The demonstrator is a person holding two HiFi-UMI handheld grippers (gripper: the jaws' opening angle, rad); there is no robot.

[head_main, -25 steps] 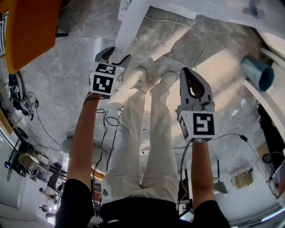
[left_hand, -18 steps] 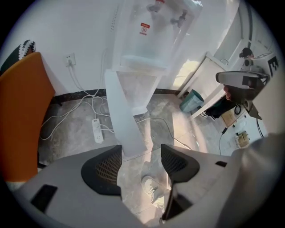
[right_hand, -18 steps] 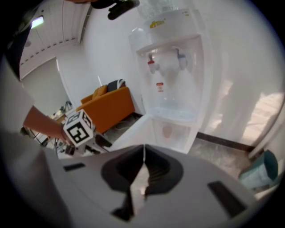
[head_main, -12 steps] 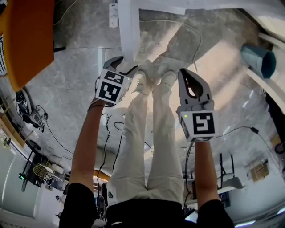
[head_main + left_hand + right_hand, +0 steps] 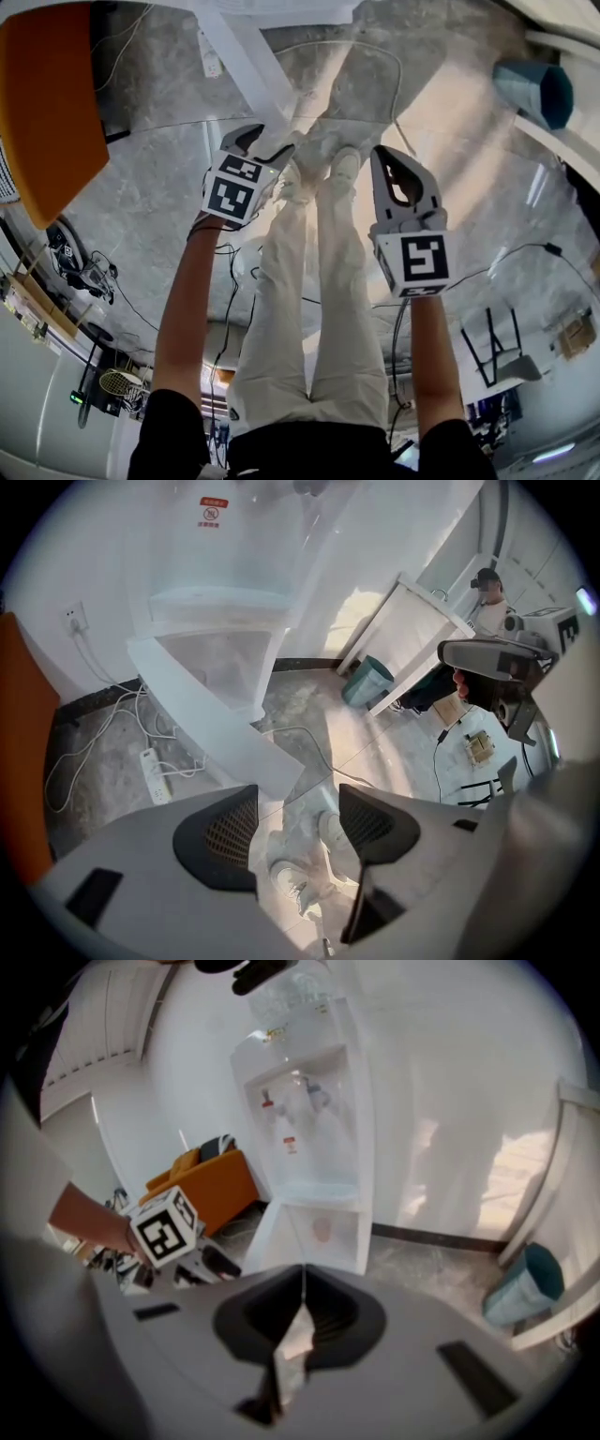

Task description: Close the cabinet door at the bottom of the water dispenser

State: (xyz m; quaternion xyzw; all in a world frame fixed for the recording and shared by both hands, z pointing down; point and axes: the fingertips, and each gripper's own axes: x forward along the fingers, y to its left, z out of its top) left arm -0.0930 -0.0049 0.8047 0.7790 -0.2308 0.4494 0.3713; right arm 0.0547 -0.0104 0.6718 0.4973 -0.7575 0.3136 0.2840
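Closest to us, the left gripper has its jaws spread wide, black mesh-textured pads with nothing caught between them. Only the person's white shoes show through the gap, down on the floor. The right gripper is pinched together, its dark pads meeting in a thin seam, empty. Just past the left jaw comes the cabinet door, a flat white panel swung open from the foot of the water dispenser. Its near corner slips behind that jaw, so we cannot tell whether they touch. Beyond it the open compartment is a pale hollow, too blurry to read inside. The floor is grey veined stone. A white power strip lies near the wall, an orange sofa sits left of the dispenser, and a teal bin stands off to its right.
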